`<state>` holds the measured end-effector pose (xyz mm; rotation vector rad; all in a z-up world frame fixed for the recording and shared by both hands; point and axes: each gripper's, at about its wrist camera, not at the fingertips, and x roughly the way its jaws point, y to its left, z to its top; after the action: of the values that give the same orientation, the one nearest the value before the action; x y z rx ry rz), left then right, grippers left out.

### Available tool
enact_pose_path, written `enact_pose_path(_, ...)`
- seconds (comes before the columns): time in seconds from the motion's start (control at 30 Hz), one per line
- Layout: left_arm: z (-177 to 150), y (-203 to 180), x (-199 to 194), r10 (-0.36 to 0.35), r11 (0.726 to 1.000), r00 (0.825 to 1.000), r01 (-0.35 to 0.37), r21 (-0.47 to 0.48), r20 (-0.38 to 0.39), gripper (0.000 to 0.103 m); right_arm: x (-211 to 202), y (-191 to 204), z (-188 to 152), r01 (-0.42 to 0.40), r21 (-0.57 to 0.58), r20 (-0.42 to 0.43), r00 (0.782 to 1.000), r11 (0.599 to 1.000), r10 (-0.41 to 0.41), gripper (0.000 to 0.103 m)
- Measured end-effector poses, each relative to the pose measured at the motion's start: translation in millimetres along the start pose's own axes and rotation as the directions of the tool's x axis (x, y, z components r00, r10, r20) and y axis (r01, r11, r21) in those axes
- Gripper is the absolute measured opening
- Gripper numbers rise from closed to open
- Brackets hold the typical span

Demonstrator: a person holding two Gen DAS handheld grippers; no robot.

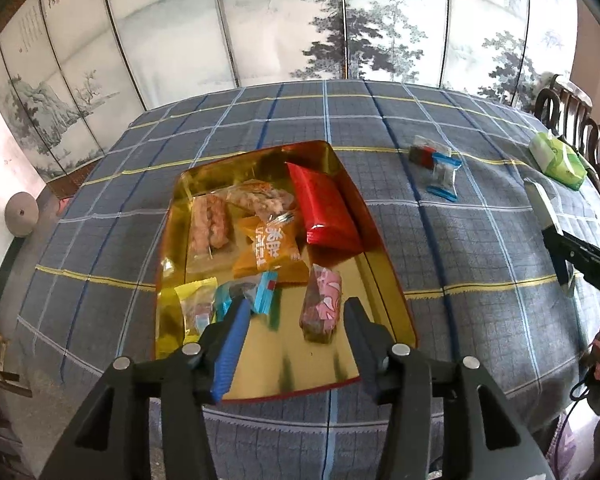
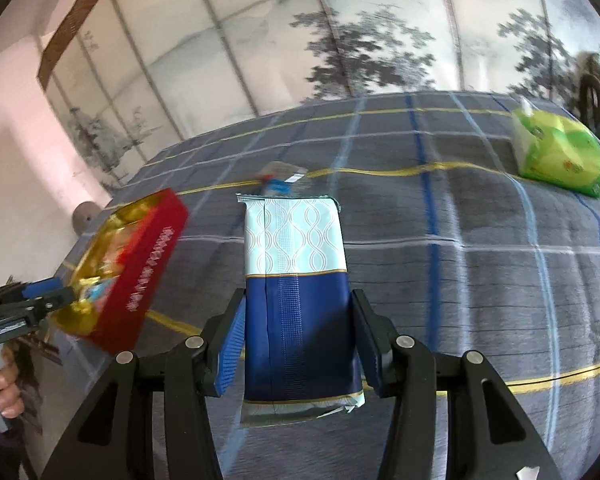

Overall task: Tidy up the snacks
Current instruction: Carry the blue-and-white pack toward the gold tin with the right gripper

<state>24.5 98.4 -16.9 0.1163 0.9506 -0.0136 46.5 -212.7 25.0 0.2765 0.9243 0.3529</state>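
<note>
Checked grey tablecloth (image 1: 480, 240): left gripper (image 1: 296, 316) parted, empty over gold-lined red tin (image 1: 380, 232); right gripper (image 2: 298, 320) clamps blue-white foil packet (image 2: 296, 264).

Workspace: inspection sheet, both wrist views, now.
Surface: table under a grey checked cloth.
Job's things: red tin with gold inside holding wrapped snacks; red packet inside; two small wrapped sweets loose on the cloth.
Clutter: green tissue pack.
Grippers: left gripper open above the tin, nothing between the fingers; right gripper shut on blue-and-white packet.
Cables: nothing seen.
Surroundings: painted folding screen; dark wooden chairs.
</note>
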Motion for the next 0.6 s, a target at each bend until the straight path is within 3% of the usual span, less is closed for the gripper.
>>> enact_pose_path(0.6,-23.5,34.1,-19.2,0.064,0.995,0.997,-0.06,-0.082,0.041,0.054,-0.6,125.2,7.7,-0.174,-0.177,-0.054,0.985,0.969,0.167,0.047)
